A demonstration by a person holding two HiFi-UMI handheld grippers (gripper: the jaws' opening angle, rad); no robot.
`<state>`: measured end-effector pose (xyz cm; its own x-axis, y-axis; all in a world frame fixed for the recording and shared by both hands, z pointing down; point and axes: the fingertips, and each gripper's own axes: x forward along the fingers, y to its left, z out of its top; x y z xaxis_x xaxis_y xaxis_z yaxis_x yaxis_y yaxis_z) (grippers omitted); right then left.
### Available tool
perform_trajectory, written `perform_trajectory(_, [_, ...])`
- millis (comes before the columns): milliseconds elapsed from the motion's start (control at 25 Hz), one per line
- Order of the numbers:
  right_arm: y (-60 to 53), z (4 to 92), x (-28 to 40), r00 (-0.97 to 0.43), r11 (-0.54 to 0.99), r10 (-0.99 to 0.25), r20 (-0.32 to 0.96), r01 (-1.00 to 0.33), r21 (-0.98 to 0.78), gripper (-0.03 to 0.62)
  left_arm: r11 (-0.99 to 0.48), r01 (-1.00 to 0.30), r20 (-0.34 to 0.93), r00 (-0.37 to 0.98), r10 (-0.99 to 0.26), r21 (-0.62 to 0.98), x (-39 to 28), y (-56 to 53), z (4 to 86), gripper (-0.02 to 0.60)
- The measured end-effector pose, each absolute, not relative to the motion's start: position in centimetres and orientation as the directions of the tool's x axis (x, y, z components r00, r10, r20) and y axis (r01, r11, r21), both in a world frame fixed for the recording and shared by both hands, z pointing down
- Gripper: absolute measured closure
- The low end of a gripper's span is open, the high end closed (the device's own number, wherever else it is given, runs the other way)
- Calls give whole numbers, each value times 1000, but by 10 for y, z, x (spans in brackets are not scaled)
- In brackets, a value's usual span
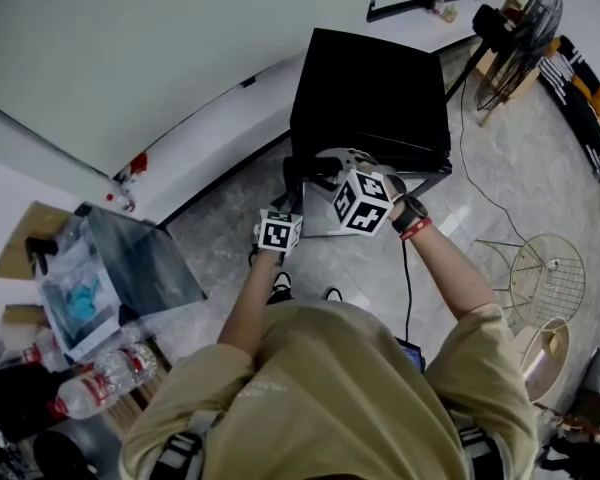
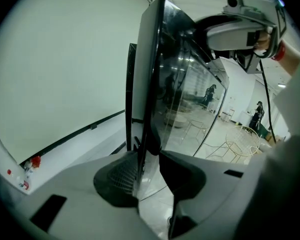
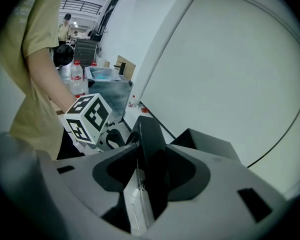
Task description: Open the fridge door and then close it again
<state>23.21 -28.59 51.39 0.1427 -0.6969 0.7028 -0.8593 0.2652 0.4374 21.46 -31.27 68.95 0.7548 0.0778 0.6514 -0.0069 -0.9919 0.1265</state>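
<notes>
Person [image 1: 330, 388] in a tan shirt stands over the work, both forearms reaching forward and down.

Left gripper [image 2: 150, 169]: jaws at a middling gap, closed on the free edge of the fridge door [image 2: 180, 84]. One pad is on the outer glass face, the other on the inner side. The door edge fills the gap.

Right gripper [image 3: 149, 169]: jaws also clamped on the door, higher up by its top corner. The black edge and pale inner lining sit between the pads. The left gripper's marker cube [image 3: 87, 118] shows just below and to the side of it.

Door: upright, swung partly out from the fridge [image 1: 370, 98], with a gap visible between door and cabinet in the left gripper view. The glass front reflects the room.

Fridge: small black cabinet standing on the pale tiled floor [image 1: 510, 168], its back near the white wall [image 1: 130, 48].

At the person's left, on the floor: water bottles [image 1: 105, 378] and a clear bin [image 1: 130, 268] with something blue inside.

Farther right: wire stand [image 1: 547, 265], and beyond it a fan [image 1: 515, 43], well apart from the fridge
</notes>
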Motion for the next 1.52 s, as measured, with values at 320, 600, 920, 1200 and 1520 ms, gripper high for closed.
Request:
perform_trajectory(320, [-295,515,250,174,227,-690,703,-870,438,401,-990,32,654,748,113,134,234,-320,691,456])
perform_trajectory(600, [-302,514,261,206,189,-687,697,-875,446,401,-990,51,648,751,125,133,247,-328,691,456])
perform_trajectory(920, [-307,516,275,243,147,-678,694,-880,452,401,-990,70,654,745,135,126,261,-335,691,454])
perform_trajectory(1200, [-313,517,287,292,107,-658,694,-876,470,401,-990,74,649,749,136,123,274,-342,692,453])
perform_trajectory(1520, [-318,520,298,370,72,-634,679,-846,528,402,-988,92,645,749,153,127,288,-347,692,453])
